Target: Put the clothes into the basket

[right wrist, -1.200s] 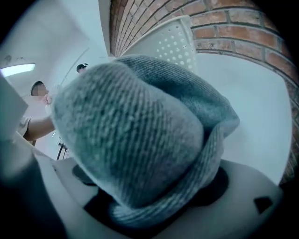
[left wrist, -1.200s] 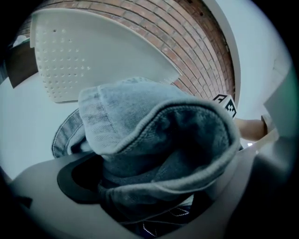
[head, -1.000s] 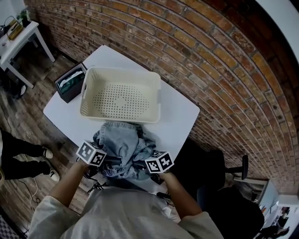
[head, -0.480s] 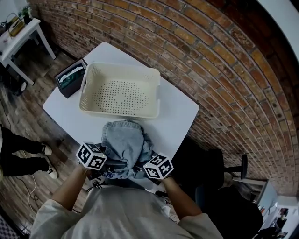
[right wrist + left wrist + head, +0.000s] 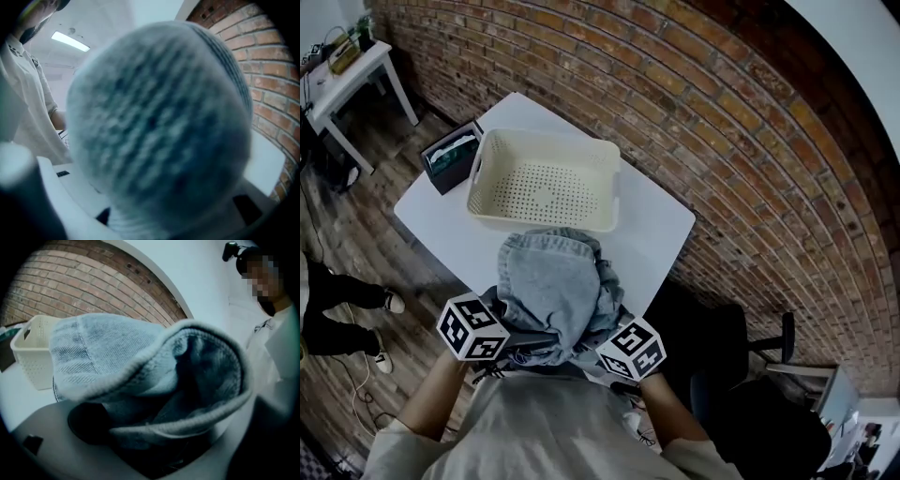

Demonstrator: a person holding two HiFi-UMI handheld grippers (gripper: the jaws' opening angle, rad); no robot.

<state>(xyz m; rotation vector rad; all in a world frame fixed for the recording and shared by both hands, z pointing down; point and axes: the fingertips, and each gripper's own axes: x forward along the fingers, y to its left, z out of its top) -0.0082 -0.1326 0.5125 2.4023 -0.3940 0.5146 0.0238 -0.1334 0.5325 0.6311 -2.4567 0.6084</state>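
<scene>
My left tool [image 5: 521,336] and right tool [image 5: 598,344], jaws just closing, each clench the bunched light-blue denim garment [image 5: 553,281]. I hold it over the white counter's [image 5: 649,234] near edge, just short of the cream perforated plastic basket [image 5: 486,212].

bunched pale-blue denim clothes [image 5: 555,286] aloft, just before perforated cream basket [image 5: 553,140]

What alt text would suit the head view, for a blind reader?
The left hand-held gripper and right hand-held gripper, jaws just closed further, grip bundled light-blue denim clothes before an empty cream perforated plastic basket on a white table by a brick wall.
</scene>
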